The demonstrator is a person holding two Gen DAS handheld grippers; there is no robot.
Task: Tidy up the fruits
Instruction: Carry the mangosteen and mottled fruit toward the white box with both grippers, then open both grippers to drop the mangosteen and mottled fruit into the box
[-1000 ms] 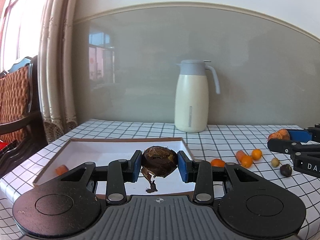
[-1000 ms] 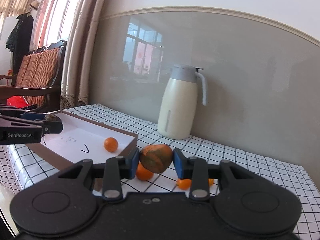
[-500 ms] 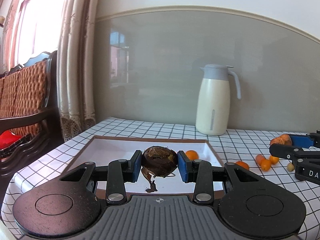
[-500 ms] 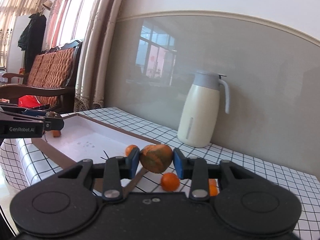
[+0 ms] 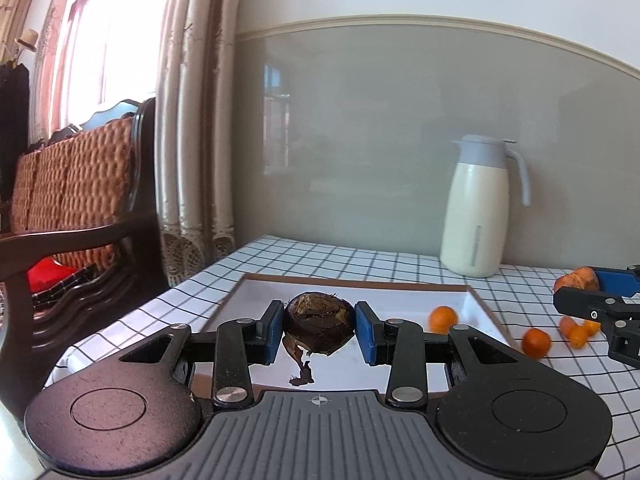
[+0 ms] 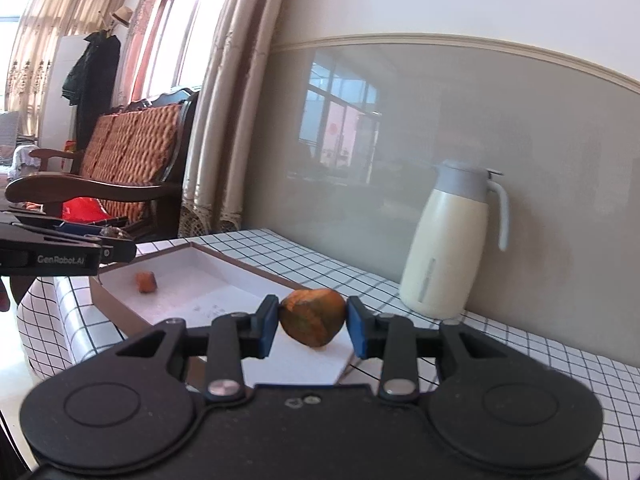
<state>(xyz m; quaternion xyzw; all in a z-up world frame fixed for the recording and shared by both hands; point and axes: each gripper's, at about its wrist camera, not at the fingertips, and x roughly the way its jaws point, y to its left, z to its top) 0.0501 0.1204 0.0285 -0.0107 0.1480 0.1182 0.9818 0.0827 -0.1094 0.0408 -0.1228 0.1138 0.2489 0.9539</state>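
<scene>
Gripping a dark brown fruit [image 5: 319,325], left gripper [image 5: 319,334] hangs over the white tray [image 5: 476,300]; right gripper [image 6: 313,325] (at 3 o'clock) clamps an orange-green fruit [image 6: 313,322].

A white tablecloth [image 5: 340,256] with a black grid lies under a white tray [image 5: 400,296] rimmed in brown. At two o'clock stands a cream jug [image 5: 476,216] with a grey lid, and the small fruits [image 5: 536,342] are orange.

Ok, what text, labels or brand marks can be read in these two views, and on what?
"GenRobot.AI": white print on the side of the left gripper, seen from the right wrist.
Faint dark marks on the tray floor: too blurred to read.
Right gripper and jug: no legible text.
</scene>
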